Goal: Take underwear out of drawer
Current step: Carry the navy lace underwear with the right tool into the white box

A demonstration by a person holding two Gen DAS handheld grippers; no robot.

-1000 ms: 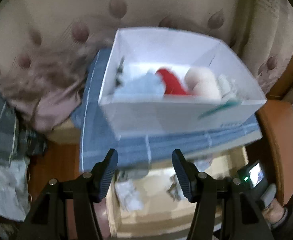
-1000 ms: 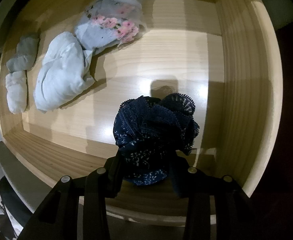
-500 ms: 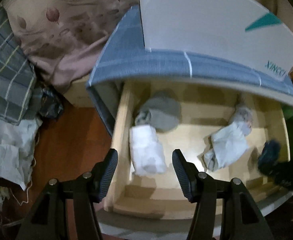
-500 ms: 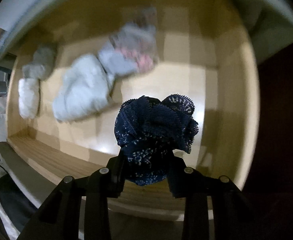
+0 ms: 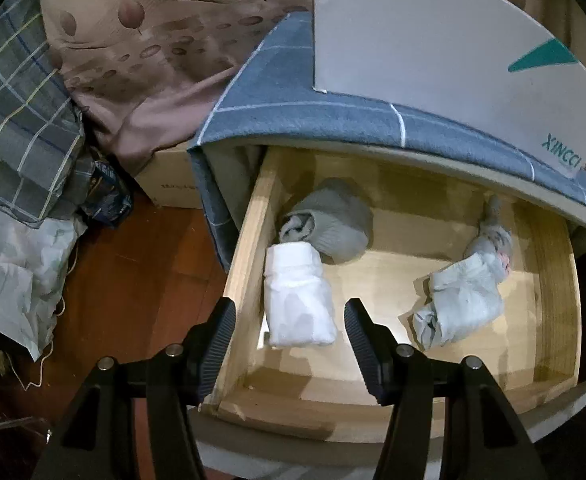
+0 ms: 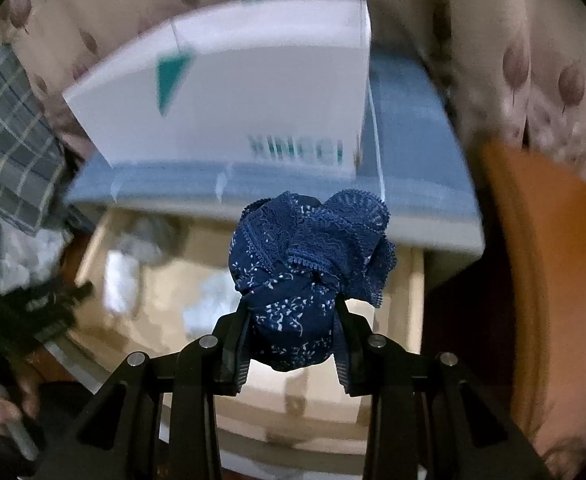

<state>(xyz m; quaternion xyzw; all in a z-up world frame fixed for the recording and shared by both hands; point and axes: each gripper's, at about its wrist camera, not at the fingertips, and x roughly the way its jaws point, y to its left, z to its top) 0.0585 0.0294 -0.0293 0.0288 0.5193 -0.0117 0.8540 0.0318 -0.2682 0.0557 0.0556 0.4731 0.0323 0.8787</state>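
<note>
Leaf-printed curtain (image 5: 165, 40) across the back, reddish wooden floor (image 5: 133, 280) below, checked bedding (image 5: 17, 120) heaped at the left. Next in size: white carton (image 5: 433, 40) with a teal triangle, standing on the blue checked cloth (image 5: 293, 120) that covers the cabinet top. Beneath that, pale wooden drawer (image 5: 249, 264) pulled open, seen from above in the left wrist view.

Compared with a second ago, big shift in both views. Left wrist view then showed the carton's open top; now looks down into the drawer. Right wrist view then sat low inside the drawer, close over the boards; now lifted well clear, with carton and cabinet top blurred behind and the drawer floor far beneath.

Contents left in the drawer, largest first: crumpled pale-blue garment (image 5: 461, 304) at the right, touching a small floral piece (image 5: 493, 236) behind it; grey rolled garment (image 5: 333, 224) at the back left; white folded garment (image 5: 297, 296) just in front of it, against the left wall.

Navy lace underwear (image 6: 309, 268): bunched, pinched firmly in the right gripper (image 6: 293, 344), hanging free above the drawer, touching nothing else. Means one piece is effectively out, only to be set down somewhere.

Left gripper (image 5: 289, 336): jaws spread wide, empty, poised over the white folded garment without touching it. Probably the next pick.
</note>
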